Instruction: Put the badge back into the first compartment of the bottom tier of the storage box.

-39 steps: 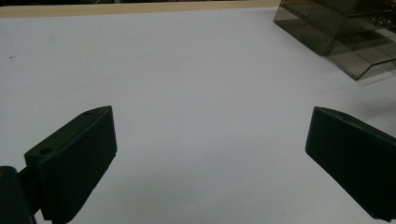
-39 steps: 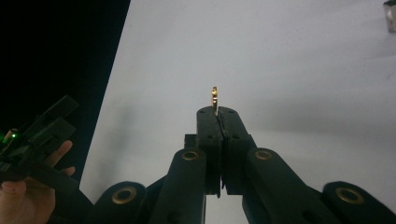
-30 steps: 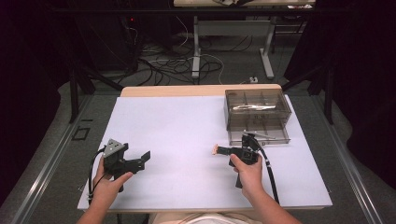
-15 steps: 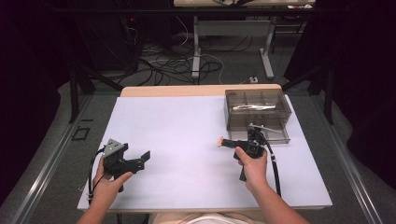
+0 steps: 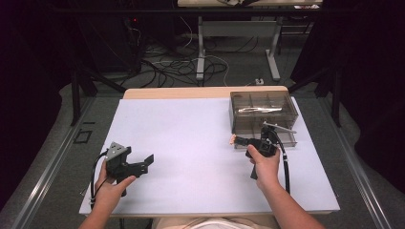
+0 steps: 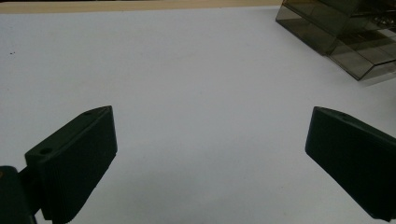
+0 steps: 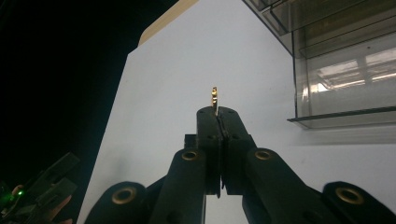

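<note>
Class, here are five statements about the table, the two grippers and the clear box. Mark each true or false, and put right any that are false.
1. The left gripper has its jaws spread wide with nothing between them. True.
2. The right gripper is open and holds nothing. False: its jaws are closed on a small gold-coloured piece that sticks out past the tips.
3. The clear plastic box stands at the far right of the white sheet. True.
4. The box's bottom drawer is pushed fully in. False: it is pulled out toward the person.
5. The left gripper is touching the box. False: it is at the near left, well apart from it.
</note>
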`<control>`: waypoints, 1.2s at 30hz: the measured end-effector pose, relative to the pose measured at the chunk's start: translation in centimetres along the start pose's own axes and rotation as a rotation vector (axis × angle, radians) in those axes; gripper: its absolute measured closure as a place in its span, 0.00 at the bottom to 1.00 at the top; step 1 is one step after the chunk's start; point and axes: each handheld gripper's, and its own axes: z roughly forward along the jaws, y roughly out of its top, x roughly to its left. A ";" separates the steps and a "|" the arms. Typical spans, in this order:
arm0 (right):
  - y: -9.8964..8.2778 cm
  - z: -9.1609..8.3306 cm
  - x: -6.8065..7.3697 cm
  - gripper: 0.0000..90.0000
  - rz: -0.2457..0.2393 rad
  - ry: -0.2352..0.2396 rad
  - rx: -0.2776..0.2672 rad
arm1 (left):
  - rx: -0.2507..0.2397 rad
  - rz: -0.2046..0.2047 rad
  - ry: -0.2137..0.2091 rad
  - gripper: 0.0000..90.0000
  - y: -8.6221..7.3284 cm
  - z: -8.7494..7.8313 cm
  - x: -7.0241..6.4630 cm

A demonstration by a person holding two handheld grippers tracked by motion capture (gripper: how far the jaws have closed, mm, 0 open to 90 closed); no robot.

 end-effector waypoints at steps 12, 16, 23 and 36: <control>1.1 -0.6 -1.4 0.98 -0.002 -0.036 -0.039 | 0.001 0.000 -0.001 0.02 0.0 0.0 0.0; 1.5 -0.9 -1.8 0.98 0.016 -0.067 -0.029 | 0.000 0.000 -0.001 0.02 0.0 0.0 0.0; 1.9 -1.0 -3.0 0.98 0.023 -0.078 -0.067 | 0.001 0.000 -0.002 0.02 0.0 0.0 0.0; 2.2 -0.7 -4.0 0.98 0.026 -0.099 -0.083 | 0.001 -0.004 -0.003 0.02 0.0 0.0 0.0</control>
